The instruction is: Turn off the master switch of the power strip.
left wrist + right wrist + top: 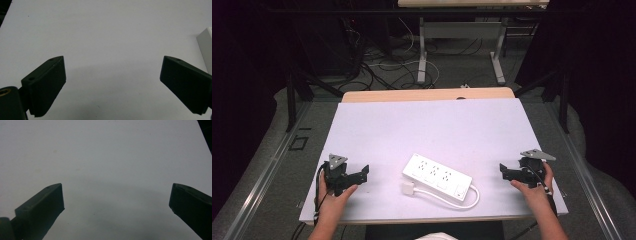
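Both hands enter at the near edge of the table [377,125], each holding a gripper low over the white surface. Left hand [334,200] grips the left gripper [357,176] near the near-left corner; grey three-cornered plate on top, a black cable trailing down along the wrist. Its jaws point toward the table's middle and stand wide apart, nothing between them; in the left gripper view the left gripper [112,85] shows bare white surface in the gap, both jaws well separated. Right hand [534,187] holds the right gripper [504,172] near the near-right edge, grey plate on top, jaws pointing inward toward the centre. Right gripper view: right gripper [116,206] with jaws spread wide, plain tabletop between them, nothing held. White power strip [437,176] lies flat between the two grippers, toward the near edge, set diagonally, outlets facing up, well apart from both. Its white cord [462,199] loops round the near-right end and runs back along the near side to a white plug [407,188] lying just beside the strip's left end. One corner of the power strip [206,47] shows at the right edge of the left gripper view. Beyond the table: grey floor, a tangle of cables [382,65], legs of a second table [422,47].
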{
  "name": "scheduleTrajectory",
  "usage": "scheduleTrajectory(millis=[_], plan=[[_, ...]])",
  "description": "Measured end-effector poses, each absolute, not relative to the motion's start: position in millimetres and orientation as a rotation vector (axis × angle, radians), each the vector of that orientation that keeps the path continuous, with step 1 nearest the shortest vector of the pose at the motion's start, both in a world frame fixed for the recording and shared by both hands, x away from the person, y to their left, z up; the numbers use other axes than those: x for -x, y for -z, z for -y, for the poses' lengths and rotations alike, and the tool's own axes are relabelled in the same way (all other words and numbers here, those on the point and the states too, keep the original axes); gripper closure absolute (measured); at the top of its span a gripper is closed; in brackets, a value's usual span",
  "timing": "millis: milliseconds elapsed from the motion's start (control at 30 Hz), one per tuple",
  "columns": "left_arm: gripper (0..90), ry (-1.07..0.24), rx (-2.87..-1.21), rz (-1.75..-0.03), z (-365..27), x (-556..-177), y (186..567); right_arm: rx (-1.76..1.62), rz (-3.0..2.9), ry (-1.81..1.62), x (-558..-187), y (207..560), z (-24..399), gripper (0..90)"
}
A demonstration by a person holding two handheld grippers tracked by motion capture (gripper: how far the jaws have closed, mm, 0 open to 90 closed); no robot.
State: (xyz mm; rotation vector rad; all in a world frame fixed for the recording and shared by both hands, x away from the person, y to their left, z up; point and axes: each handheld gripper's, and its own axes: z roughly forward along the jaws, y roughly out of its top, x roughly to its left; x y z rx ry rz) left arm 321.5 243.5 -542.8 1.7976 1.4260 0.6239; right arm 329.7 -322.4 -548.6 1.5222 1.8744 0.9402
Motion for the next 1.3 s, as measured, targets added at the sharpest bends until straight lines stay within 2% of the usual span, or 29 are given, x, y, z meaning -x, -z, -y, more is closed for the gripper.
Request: scheduleTrajectory(millis=[1300], plan=[[6.5,-0.619,-1.796,-1.435,-243.0,-322.2,542.9,-1.567,-1.882,-0.927,-332.0,556.4,327.9,0.0]])
